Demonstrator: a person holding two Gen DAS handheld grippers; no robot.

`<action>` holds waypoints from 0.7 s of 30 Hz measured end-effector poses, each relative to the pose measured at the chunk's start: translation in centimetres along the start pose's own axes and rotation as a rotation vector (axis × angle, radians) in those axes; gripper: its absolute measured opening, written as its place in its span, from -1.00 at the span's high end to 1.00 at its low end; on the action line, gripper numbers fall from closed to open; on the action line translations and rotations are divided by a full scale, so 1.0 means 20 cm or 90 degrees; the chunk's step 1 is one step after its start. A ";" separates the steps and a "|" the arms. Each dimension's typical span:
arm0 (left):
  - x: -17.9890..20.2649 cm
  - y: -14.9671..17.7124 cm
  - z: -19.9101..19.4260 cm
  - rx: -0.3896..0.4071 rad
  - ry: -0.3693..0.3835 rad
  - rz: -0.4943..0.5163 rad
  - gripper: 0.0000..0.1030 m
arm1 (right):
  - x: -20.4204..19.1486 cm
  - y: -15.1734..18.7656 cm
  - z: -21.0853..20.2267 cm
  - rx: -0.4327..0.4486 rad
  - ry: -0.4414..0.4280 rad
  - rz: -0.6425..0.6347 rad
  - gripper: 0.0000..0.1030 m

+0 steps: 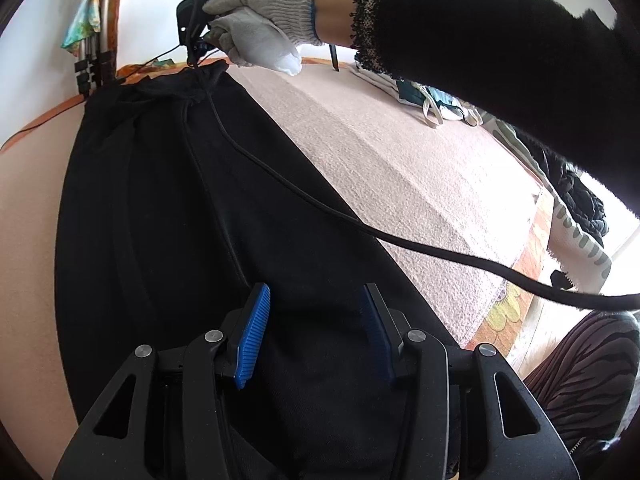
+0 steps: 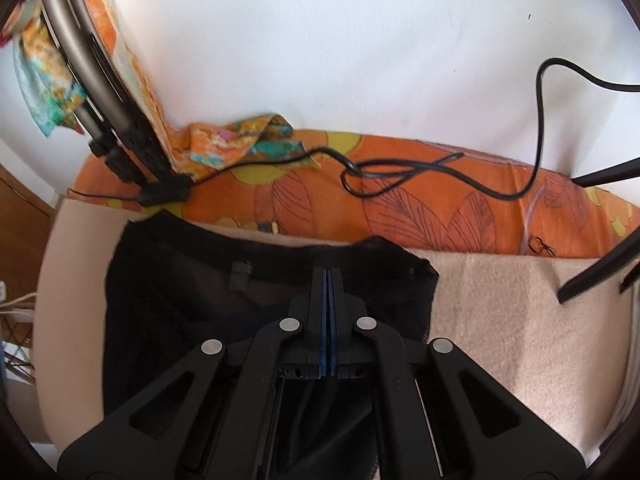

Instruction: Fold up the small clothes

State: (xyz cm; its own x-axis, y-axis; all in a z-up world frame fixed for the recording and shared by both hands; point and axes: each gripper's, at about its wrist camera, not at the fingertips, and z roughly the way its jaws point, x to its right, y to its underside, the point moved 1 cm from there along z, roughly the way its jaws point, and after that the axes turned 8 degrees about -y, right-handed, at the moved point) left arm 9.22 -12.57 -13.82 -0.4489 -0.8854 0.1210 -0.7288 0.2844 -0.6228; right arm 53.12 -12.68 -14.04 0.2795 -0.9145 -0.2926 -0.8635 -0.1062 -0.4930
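A black garment (image 1: 168, 200) lies spread lengthwise on a pale pink towel (image 1: 380, 152). My left gripper (image 1: 316, 292) hovers over its near end, blue pads (image 1: 256, 332) apart, the dark cloth below them and not pinched. At the far end a white-gloved hand (image 1: 256, 28) holds my right gripper (image 1: 196, 60), and the cloth bunches up to its tip. In the right wrist view the right gripper (image 2: 328, 274) has its pads pressed together on the garment's (image 2: 180, 300) far hem.
A black cable (image 1: 320, 200) trails from the right gripper across the garment and towel. More clothes (image 1: 440, 104) are piled at the far right. An orange floral sheet (image 2: 400, 200) with loose cables (image 2: 400, 176), a colourful scarf (image 2: 240, 140) and tripod legs (image 2: 592, 272) lie beyond the towel.
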 end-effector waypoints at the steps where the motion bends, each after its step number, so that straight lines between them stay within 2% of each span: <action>1: 0.00 0.00 0.00 0.000 0.000 0.000 0.12 | 0.00 -0.01 -0.02 0.014 -0.043 -0.002 0.97; 2: 0.00 0.00 0.00 0.000 0.001 -0.002 0.12 | 0.00 -0.02 -0.06 0.030 -0.067 -0.006 0.96; 4: 0.00 0.00 0.00 0.001 0.000 -0.003 0.12 | 0.01 -0.01 -0.15 0.062 -0.071 -0.012 0.94; 9: 0.01 0.00 0.01 0.003 -0.004 -0.002 0.12 | 0.10 0.02 -0.14 -0.010 -0.058 0.010 0.87; 10: 0.01 0.00 0.01 0.003 -0.004 -0.002 0.12 | 0.10 0.02 -0.12 -0.021 -0.047 0.005 0.78; 13: 0.00 0.00 0.01 0.004 -0.004 -0.002 0.12 | 0.05 0.05 -0.05 -0.049 -0.026 -0.028 0.28; 14: 0.00 0.00 0.01 0.005 -0.004 -0.001 0.12 | 0.04 0.07 -0.04 -0.055 -0.024 -0.037 0.20; 17: 0.01 0.00 0.01 0.006 -0.005 0.000 0.12 | 0.00 0.08 0.06 -0.084 0.020 -0.062 0.21; 18: 0.01 0.00 0.01 0.006 -0.006 0.001 0.12 | -0.02 0.09 0.08 -0.089 0.045 -0.077 0.28; 20: 0.02 0.00 0.01 0.006 -0.006 0.002 0.12 | -0.05 0.10 0.10 -0.076 0.099 -0.109 0.86; 21: 0.02 0.00 0.01 0.006 -0.006 0.002 0.12 | -0.05 0.09 0.10 -0.076 0.096 -0.108 0.87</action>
State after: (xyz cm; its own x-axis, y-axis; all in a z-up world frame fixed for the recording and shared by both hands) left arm 9.12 -12.90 -13.92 -0.4455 -0.8883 0.1114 -0.7228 0.2834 -0.6303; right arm 52.07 -11.09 -16.30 0.3658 -0.9269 -0.0839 -0.8559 -0.2996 -0.4214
